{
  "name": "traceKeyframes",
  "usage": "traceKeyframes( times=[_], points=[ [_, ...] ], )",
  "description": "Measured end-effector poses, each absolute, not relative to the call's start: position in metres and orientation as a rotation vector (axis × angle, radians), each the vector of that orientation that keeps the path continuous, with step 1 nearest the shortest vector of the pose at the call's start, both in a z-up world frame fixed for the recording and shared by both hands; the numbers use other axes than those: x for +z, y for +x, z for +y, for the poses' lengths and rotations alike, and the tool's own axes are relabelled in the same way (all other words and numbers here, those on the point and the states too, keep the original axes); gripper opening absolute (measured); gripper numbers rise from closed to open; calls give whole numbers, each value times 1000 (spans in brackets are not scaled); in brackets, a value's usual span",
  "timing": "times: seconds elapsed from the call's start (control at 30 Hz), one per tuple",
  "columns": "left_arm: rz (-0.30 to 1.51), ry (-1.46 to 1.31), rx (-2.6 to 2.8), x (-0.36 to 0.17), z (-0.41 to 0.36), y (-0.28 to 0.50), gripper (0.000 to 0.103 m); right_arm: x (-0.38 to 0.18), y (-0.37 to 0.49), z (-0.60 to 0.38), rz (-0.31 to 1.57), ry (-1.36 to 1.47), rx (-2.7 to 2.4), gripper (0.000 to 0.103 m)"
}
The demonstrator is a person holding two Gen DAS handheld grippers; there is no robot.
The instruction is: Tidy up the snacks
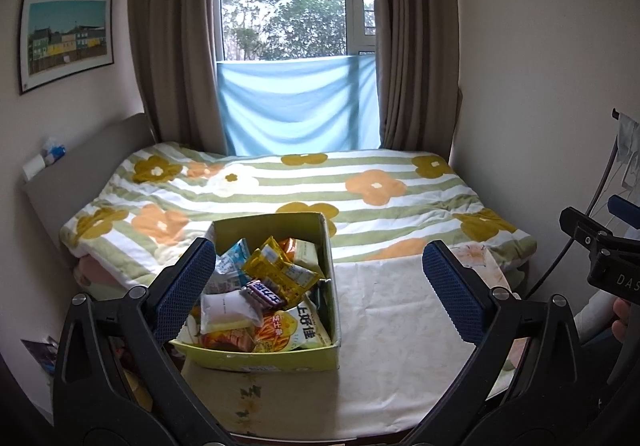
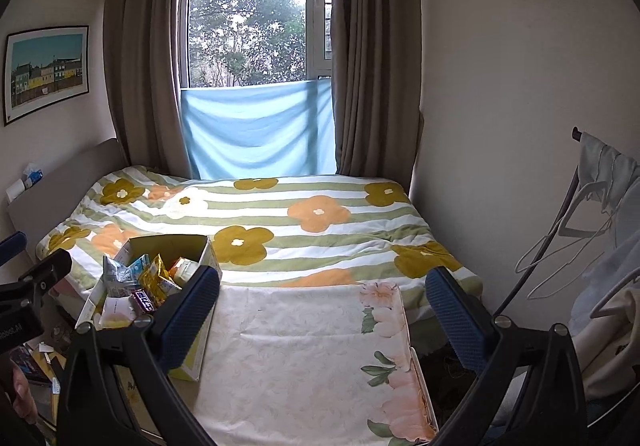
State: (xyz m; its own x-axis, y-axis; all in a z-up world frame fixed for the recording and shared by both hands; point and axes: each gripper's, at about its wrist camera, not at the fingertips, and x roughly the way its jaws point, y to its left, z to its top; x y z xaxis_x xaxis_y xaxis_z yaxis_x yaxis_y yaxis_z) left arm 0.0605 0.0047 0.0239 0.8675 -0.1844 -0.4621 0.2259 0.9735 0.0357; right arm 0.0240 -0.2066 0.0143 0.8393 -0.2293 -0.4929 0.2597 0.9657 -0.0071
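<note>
Near the left edge of the cloth-draped surface (image 2: 304, 346), a rectangular yellow cardboard box (image 1: 276, 360) holds crinkled foil snack packets (image 1: 276, 270); left gripper (image 1: 320, 290) and right gripper (image 2: 322, 318) hover with textured blue fingers (image 1: 188, 286) spread apart, empty.

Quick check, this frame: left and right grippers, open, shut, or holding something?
Left gripper: open, holding nothing, snack box ahead.
Right gripper: open, holding nothing, over the table cloth.
</note>
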Motion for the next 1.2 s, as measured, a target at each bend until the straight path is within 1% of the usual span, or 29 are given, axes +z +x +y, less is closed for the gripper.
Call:
traceKeyframes(
  times=[0.5,1.2],
  points=[
    [477,79,-214,20,14,69,103,11,30,-202,522,55,-257,102],
    [483,82,-204,13,7,75,103,10,37,-206,527,53,-256,102]
  ],
)
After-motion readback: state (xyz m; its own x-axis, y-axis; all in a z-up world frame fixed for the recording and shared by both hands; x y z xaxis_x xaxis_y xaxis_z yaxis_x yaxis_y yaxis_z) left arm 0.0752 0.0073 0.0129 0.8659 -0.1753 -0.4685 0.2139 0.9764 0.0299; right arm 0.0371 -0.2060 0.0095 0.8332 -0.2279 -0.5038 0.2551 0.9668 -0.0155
